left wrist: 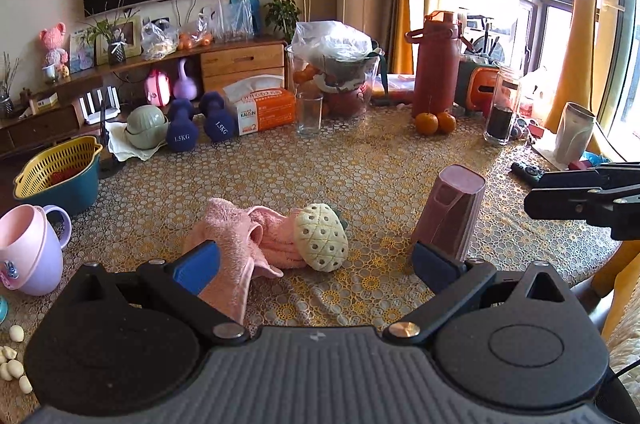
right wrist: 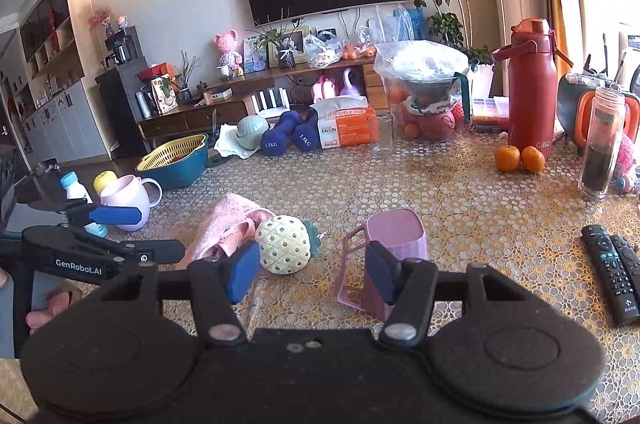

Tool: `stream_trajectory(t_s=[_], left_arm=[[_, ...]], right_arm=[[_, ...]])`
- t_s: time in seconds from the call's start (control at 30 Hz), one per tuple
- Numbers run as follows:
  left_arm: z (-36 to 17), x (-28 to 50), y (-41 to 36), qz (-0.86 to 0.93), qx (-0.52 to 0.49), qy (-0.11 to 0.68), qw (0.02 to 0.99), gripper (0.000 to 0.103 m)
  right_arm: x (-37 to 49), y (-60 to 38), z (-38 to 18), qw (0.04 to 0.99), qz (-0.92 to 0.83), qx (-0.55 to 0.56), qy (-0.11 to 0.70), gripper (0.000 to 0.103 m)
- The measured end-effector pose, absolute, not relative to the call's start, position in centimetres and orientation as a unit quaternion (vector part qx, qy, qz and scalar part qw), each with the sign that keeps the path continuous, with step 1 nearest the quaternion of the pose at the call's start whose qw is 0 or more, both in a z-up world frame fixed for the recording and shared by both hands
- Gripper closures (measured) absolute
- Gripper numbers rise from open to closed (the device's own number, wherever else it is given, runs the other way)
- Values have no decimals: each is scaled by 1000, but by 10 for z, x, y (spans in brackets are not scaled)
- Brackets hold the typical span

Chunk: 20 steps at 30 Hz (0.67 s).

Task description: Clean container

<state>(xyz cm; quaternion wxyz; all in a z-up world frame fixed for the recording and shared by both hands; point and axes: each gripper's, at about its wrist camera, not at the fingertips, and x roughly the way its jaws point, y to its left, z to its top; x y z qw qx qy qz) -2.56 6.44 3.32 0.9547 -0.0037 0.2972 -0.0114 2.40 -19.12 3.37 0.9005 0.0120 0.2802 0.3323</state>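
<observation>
Both grippers open, empty; pink container upside down, long axis vertical, nearest right gripper; left gripper near towel

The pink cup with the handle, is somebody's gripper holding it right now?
No, the pink cup stands alone on the table, and the open right gripper only hovers near it without touching.

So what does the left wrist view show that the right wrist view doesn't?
Only the left wrist view shows the giraffe toy and the loose white nuts. Only the right wrist view shows the white bottle, both remotes and the person's hand. Both show the pink towel, the pineapple sponge and the upside-down mauve cup, untouched.
</observation>
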Motion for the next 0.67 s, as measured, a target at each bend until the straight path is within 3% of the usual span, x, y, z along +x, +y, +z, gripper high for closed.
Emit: stream_trajectory(t_s=[0.67], left_arm=[[25,-36,31,-16,6,274,962,0]], right_arm=[[7,-188,19,911,318,17,262,44]])
